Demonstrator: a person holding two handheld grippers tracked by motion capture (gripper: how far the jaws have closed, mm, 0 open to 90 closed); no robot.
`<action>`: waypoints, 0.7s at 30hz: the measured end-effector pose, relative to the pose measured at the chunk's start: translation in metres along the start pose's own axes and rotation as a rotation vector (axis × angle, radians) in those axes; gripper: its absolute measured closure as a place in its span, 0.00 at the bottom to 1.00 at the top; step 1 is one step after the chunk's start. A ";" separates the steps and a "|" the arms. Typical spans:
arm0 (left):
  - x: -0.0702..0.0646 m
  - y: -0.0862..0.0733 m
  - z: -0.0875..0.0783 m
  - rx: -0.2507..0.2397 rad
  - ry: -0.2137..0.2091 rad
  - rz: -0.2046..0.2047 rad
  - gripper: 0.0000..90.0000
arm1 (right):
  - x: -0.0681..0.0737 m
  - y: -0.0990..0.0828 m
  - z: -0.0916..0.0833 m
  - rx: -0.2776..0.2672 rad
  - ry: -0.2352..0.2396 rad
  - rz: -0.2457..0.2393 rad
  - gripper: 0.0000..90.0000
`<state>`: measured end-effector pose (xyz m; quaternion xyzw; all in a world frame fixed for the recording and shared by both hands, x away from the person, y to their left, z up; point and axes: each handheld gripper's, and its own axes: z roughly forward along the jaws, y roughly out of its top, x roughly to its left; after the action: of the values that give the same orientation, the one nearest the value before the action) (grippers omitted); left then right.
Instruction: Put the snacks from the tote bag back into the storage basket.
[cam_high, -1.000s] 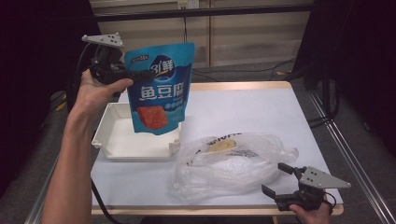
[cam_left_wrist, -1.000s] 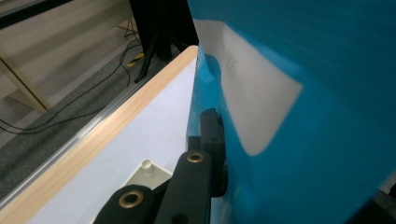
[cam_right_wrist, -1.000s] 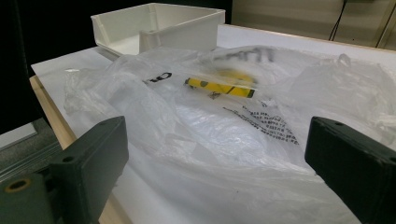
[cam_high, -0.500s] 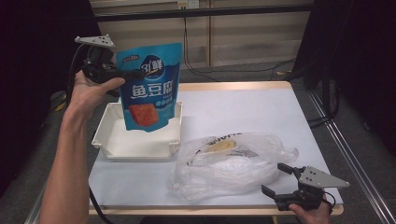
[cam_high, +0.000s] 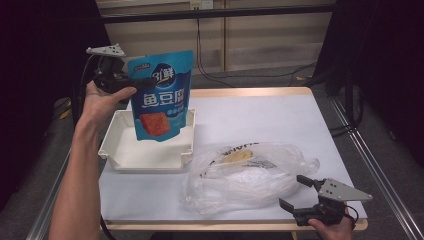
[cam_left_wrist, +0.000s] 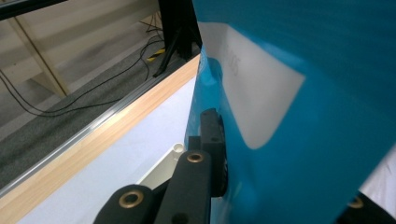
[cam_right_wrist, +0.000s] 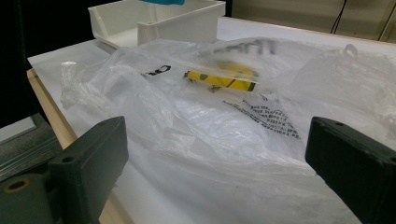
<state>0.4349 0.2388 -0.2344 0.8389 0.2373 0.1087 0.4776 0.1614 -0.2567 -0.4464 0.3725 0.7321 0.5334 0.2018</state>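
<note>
A blue snack pouch (cam_high: 162, 97) with white lettering hangs in the air above the white tray (cam_high: 116, 150) at the table's left. My left gripper (cam_high: 142, 80) is shut on the pouch's upper left edge; up close, the pouch (cam_left_wrist: 299, 112) is pinched between the black jaws. A crumpled clear plastic bag (cam_high: 247, 172) with printed text and a yellow label lies on the white mat at the front centre. My right gripper (cam_high: 295, 192) stands open at the table's front right, just beside the bag (cam_right_wrist: 224, 121), nothing between its fingers.
The table's wooden edge (cam_high: 240, 225) runs along the front and back. The white tray (cam_right_wrist: 154, 21) stands behind the bag in the right gripper view. Cables lie on the grey floor (cam_high: 280, 75) beyond the table. Dark surroundings flank both sides.
My left gripper has carried the blue pouch a little leftward and lower, over the tray. The right gripper and the bag have stayed put.
</note>
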 end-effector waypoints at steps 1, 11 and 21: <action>0.002 0.000 0.002 0.001 0.002 -0.005 1.00 | 0.000 0.000 0.000 0.001 -0.003 0.001 0.07; 0.020 -0.018 0.022 -0.009 0.015 -0.036 1.00 | -0.002 0.000 -0.001 -0.003 -0.003 0.007 0.07; 0.027 -0.032 0.041 0.001 0.016 -0.049 1.00 | -0.002 -0.001 0.001 0.011 0.002 0.007 0.07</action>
<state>0.4654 0.2351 -0.2842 0.8322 0.2616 0.1036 0.4779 0.1634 -0.2578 -0.4481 0.3757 0.7340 0.5302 0.1972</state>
